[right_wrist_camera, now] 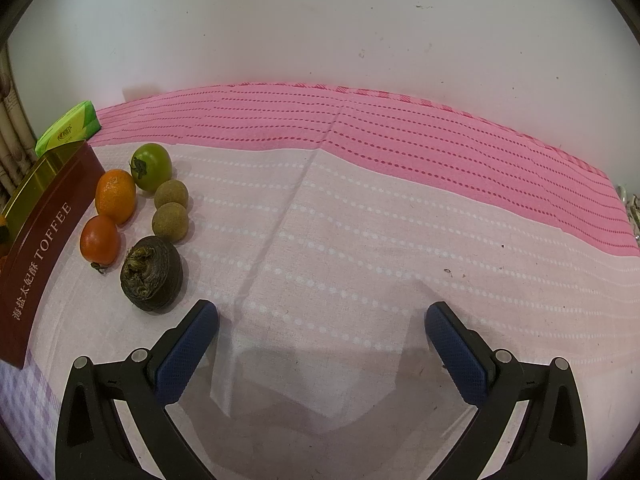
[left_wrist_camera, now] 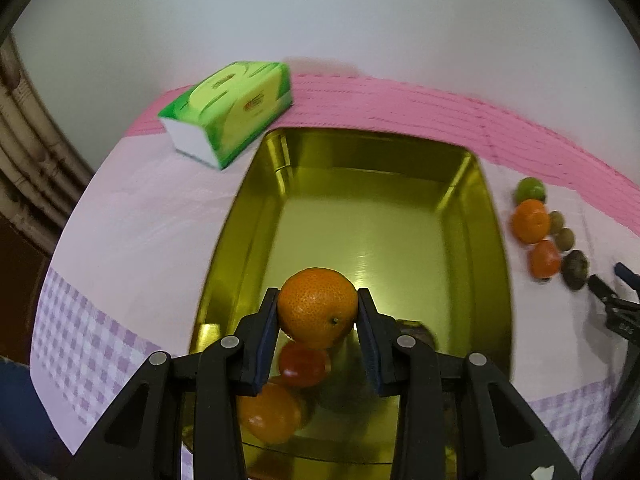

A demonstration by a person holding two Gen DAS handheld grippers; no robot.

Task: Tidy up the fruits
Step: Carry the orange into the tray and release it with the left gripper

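While left jaws grip a dimpled round orange [left_wrist_camera: 317, 307] over the glossy gold tin [left_wrist_camera: 496, 240], right jaws gape.

Black tongs [right_wrist_camera: 322, 316], blue textured pads [right_wrist_camera: 186, 350]

1. Tin [left_wrist_camera: 496, 264] at the tablecloth's [right_wrist_camera: 360, 240] left part, tissue pack [left_wrist_camera: 232, 112] behind its far left corner.
2. In the tin's near end: two fruits [left_wrist_camera: 268, 412], touching.
3. Just right of the tin: six fruits [right_wrist_camera: 152, 272] clustered in two rows.
4. Above the tin: mandarin [left_wrist_camera: 318, 312] in the left gripper [left_wrist_camera: 318, 320].
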